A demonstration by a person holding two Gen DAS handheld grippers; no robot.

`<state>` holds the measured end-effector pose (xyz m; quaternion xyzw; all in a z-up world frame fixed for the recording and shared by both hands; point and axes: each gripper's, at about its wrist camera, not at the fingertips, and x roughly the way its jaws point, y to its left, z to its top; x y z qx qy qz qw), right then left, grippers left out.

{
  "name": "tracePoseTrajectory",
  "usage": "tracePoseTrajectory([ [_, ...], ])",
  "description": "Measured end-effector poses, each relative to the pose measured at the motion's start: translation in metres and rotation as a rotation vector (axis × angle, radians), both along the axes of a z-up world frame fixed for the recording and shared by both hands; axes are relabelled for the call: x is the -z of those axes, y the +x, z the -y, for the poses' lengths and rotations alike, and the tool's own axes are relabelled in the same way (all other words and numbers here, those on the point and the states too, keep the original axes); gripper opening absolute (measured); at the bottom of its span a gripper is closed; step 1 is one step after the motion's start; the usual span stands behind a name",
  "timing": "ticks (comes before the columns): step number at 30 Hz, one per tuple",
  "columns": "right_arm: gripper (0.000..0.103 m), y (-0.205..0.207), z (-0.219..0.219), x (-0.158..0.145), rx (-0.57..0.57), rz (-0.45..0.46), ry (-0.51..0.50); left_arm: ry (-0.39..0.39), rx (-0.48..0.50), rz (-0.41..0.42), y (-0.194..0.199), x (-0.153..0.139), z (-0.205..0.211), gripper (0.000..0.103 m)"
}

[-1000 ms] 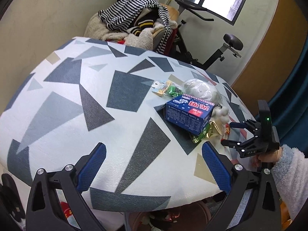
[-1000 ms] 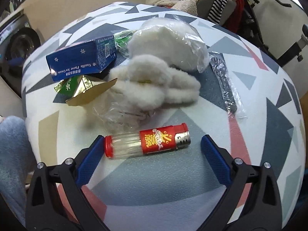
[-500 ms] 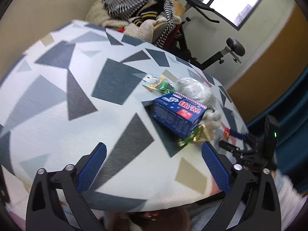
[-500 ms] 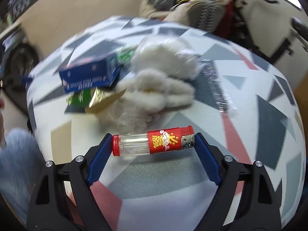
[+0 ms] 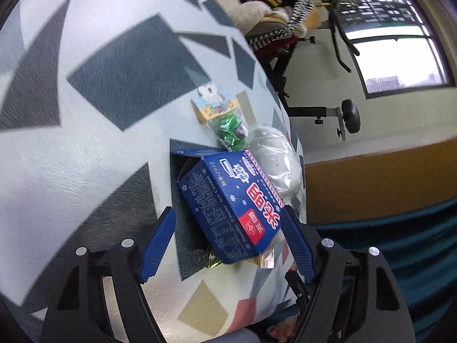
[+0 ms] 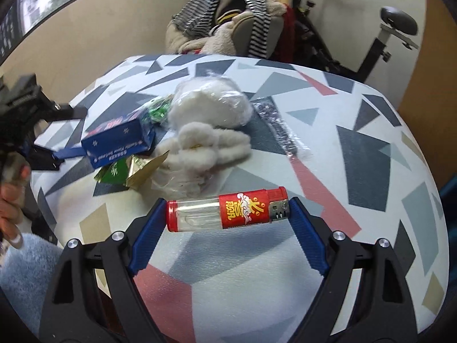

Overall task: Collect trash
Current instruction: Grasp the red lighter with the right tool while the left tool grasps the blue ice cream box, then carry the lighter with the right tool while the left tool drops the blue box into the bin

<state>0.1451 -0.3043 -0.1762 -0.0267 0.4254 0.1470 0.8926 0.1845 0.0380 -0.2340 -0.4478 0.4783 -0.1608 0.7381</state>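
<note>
My right gripper (image 6: 227, 215) is shut on a red and clear lighter (image 6: 227, 213), held end to end and lifted off the table. My left gripper (image 5: 227, 238) is open, its fingers either side of a blue ice-cream box (image 5: 231, 204), the right finger close to it; the box also shows in the right wrist view (image 6: 120, 143). Beside the box lie a green and gold wrapper (image 6: 128, 171), white fluffy stuffing (image 6: 205, 145), a bagged white lump (image 6: 211, 103) and a small green snack packet (image 5: 225, 125).
The table (image 6: 371, 148) has a grey, blue and red triangle cloth. A clear plastic sleeve (image 6: 280, 128) lies right of the stuffing. A chair piled with striped clothes (image 6: 228, 14) and an exercise bike (image 6: 385, 37) stand behind the table.
My right gripper closed on the lighter and lifted it. My left gripper moved in and rolled over to straddle the blue box, its fingers narrowing.
</note>
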Motion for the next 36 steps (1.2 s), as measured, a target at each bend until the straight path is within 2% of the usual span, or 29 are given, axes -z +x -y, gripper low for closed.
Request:
tracePoseTrajectory([
  [6, 0.084, 0.003, 0.009, 0.000, 0.010, -0.002, -0.006, 0.013, 0.021, 0.005, 0.012, 0.008, 0.011, 0.071],
  [8, 0.084, 0.002, 0.013, 0.000, 0.018, -0.002, 0.002, -0.011, 0.005, -0.010, 0.016, 0.012, 0.011, 0.061],
  [10, 0.084, 0.002, 0.014, 0.000, 0.020, -0.004, 0.009, -0.023, -0.010, -0.014, 0.019, 0.015, 0.010, 0.058],
  [13, 0.084, -0.001, 0.015, -0.002, 0.016, -0.003, 0.001, -0.016, -0.010, 0.019, 0.019, 0.013, 0.012, 0.049],
  [15, 0.084, -0.002, 0.014, -0.002, 0.016, -0.001, -0.001, 0.006, 0.024, 0.069, 0.019, 0.003, 0.015, 0.047],
  [18, 0.084, -0.005, 0.015, -0.004, 0.021, 0.008, 0.003, 0.149, 0.088, 0.220, 0.017, -0.036, 0.019, 0.045],
  [21, 0.084, -0.008, 0.015, -0.008, 0.027, 0.020, 0.017, 0.236, 0.107, 0.304, 0.010, -0.064, 0.019, 0.044],
  [25, 0.084, -0.011, 0.013, -0.012, 0.022, 0.029, 0.036, 0.435, 0.164, 0.435, -0.012, -0.101, 0.028, 0.044],
  [31, 0.084, -0.019, 0.000, -0.018, 0.008, 0.039, 0.056, 0.622, 0.257, 0.512, -0.044, -0.121, 0.037, 0.043],
  [36, 0.084, -0.026, -0.015, -0.022, -0.014, 0.042, 0.063, 0.713, 0.322, 0.512, -0.067, -0.124, 0.043, 0.043],
])
